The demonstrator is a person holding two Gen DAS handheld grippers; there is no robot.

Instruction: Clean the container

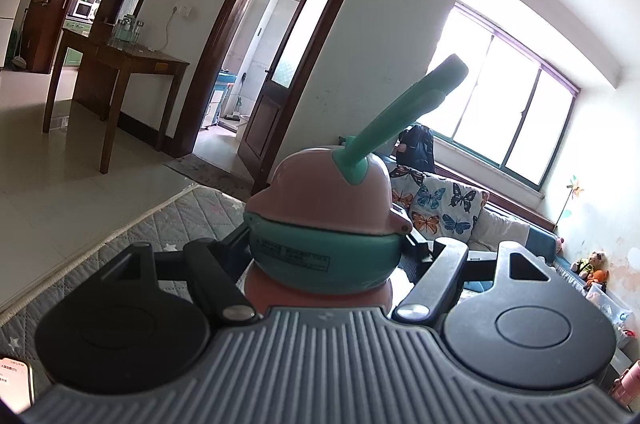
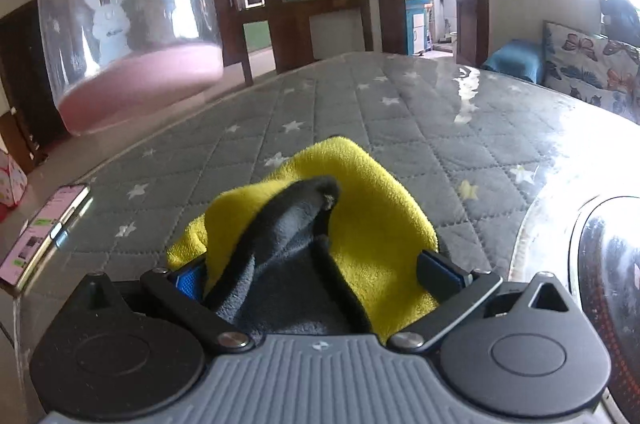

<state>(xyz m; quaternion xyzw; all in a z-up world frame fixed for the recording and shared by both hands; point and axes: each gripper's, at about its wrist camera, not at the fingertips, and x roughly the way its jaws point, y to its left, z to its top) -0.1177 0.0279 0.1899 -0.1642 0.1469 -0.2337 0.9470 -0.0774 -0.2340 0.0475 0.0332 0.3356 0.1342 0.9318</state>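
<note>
Two grippers in use, one per hand. Left gripper (image 1: 326, 244) is clamped on a child's drinking bottle (image 1: 320, 220): pink domed lid, teal collar w/ printed label, teal flip spout or handle (image 1: 404, 112) sticking up to the right toward the window (image 1: 508, 112). Bottle is held off the surface, lying roughly along the fingers, lid end away from the camera. In right wrist view the same bottle's clear body (image 2: 128, 12) shows upper left, in the air above the table edge, w/ white rabbit print (image 2: 108, 20) and pink base; blurred, so interior condition can't be judged. Right gripper (image 2: 320, 264) is clenched on a folded microfibre cloth (image 2: 360, 220), yellow outside, grey inside, bunched between the blue finger pads (image 2: 188, 282). Cloth and bottle are well apart, no contact. Beneath: table (image 2: 400, 112) w/ grey quilted star-pattern cover under a glossy clear sheet. Smartphone (image 2: 44, 236) lies at the table's left edge, screen lit. Round dark glossy object at far right edge, only partly in view, unidentified. Butterfly-print cushion (image 2: 592, 72) sits beyond the table at right.
</note>
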